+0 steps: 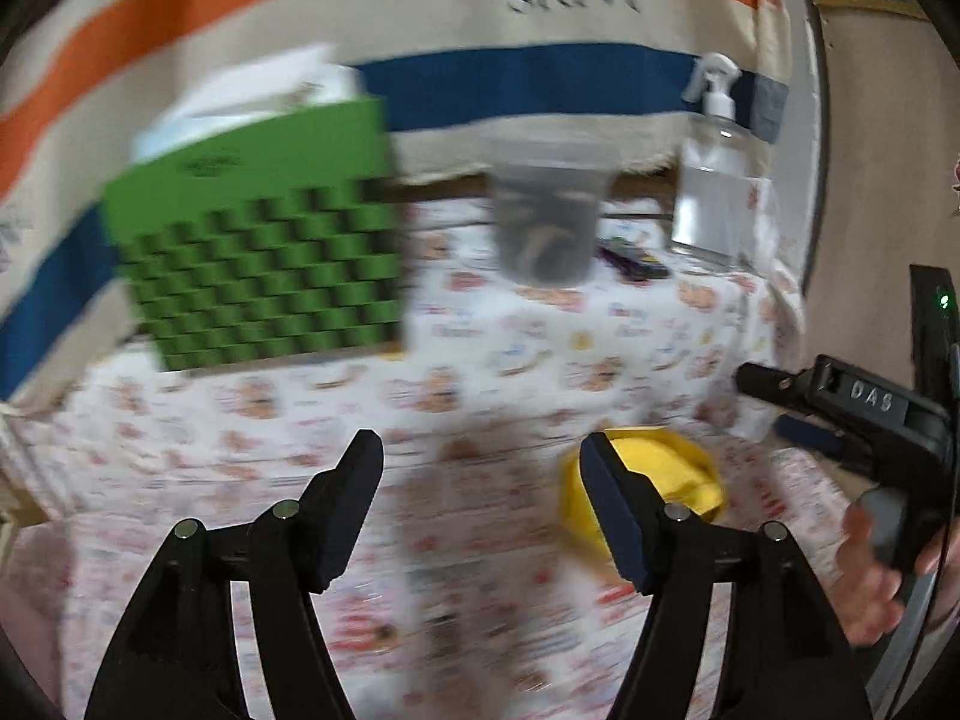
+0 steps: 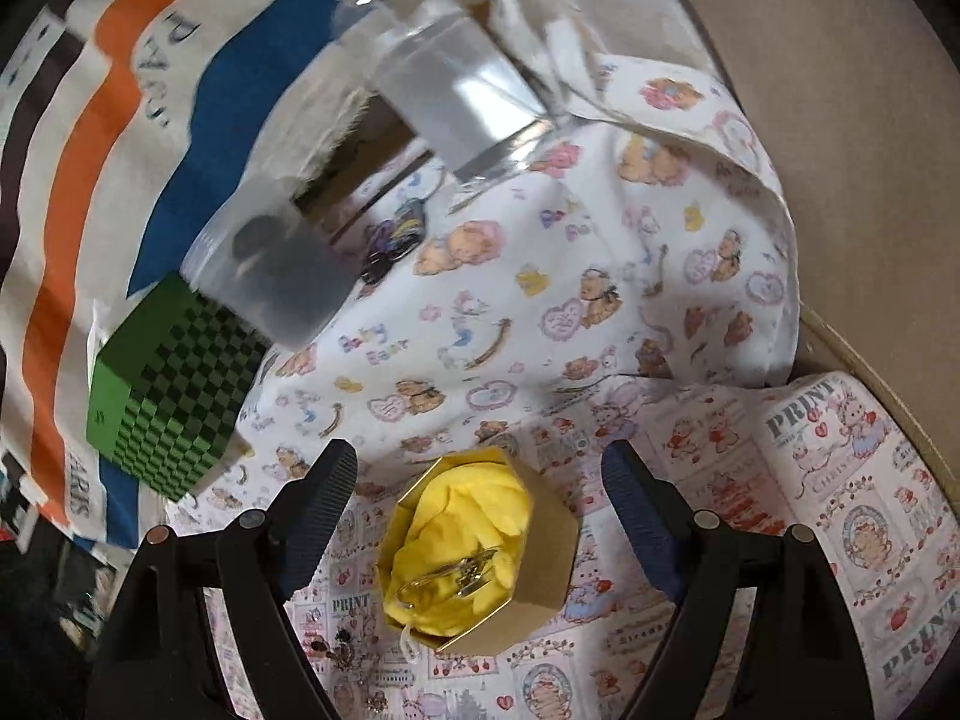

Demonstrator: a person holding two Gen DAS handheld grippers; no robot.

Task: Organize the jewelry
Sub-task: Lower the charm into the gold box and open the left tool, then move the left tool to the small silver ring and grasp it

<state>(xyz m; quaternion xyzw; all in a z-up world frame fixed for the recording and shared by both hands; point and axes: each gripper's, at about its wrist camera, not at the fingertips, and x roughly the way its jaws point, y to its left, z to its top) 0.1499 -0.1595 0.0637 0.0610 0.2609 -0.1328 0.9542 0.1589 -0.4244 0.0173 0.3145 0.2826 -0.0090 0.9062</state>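
A gold hexagonal box [image 2: 528,576] lined with yellow cloth [image 2: 474,522] sits on the printed cloth, with a gold jewelry piece [image 2: 456,576] lying in it. My right gripper [image 2: 480,492] is open above the box, empty. Small dark jewelry pieces [image 2: 336,651] lie on the cloth left of the box. My left gripper [image 1: 480,468] is open and empty over the cloth; the yellow box [image 1: 660,474] shows just behind its right finger. The right gripper's body [image 1: 864,414] shows at the right of the left wrist view.
A green checkered box [image 1: 258,264] [image 2: 174,396], a clear plastic cup with dark items [image 1: 549,216] [image 2: 276,264], a clear spray bottle [image 1: 717,180] [image 2: 444,84] and hair ties [image 2: 390,240] stand at the back. A striped towel [image 1: 420,12] hangs behind.
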